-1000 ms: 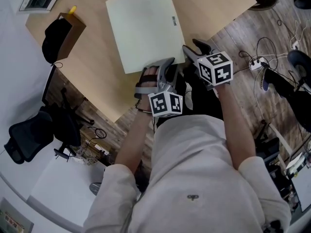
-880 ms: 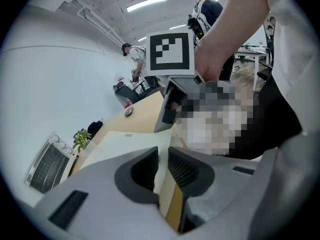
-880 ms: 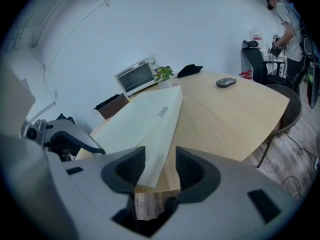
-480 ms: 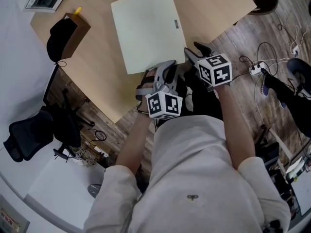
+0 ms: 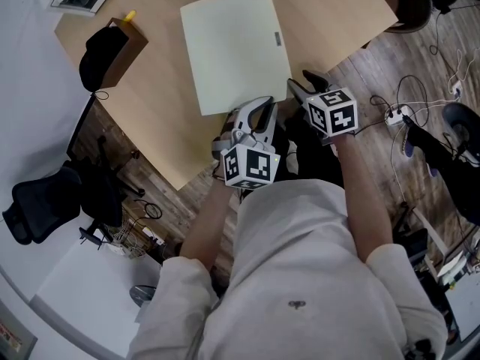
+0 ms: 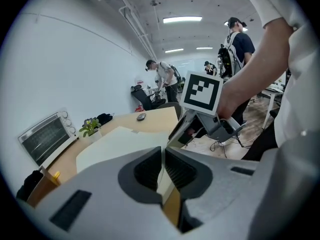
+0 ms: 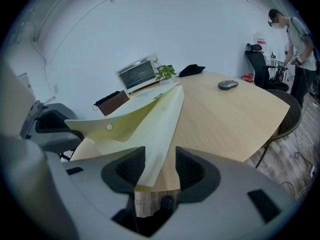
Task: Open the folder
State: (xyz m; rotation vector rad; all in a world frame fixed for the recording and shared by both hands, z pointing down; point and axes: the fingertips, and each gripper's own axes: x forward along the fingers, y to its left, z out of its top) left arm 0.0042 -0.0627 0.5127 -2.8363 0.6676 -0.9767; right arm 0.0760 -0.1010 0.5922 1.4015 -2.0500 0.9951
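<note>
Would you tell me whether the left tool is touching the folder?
Touching: the left gripper view shows the left tool, whose jaws have just been closing, pinching the folder's edge.

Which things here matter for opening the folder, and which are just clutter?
Job in hand: folder; table it lies on.
Lying about: box; mouse; toaster oven; plant; office chair.

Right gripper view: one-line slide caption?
Pale folder on a wooden table, its corner between the right gripper's parted jaws, cover raised at left.
</note>
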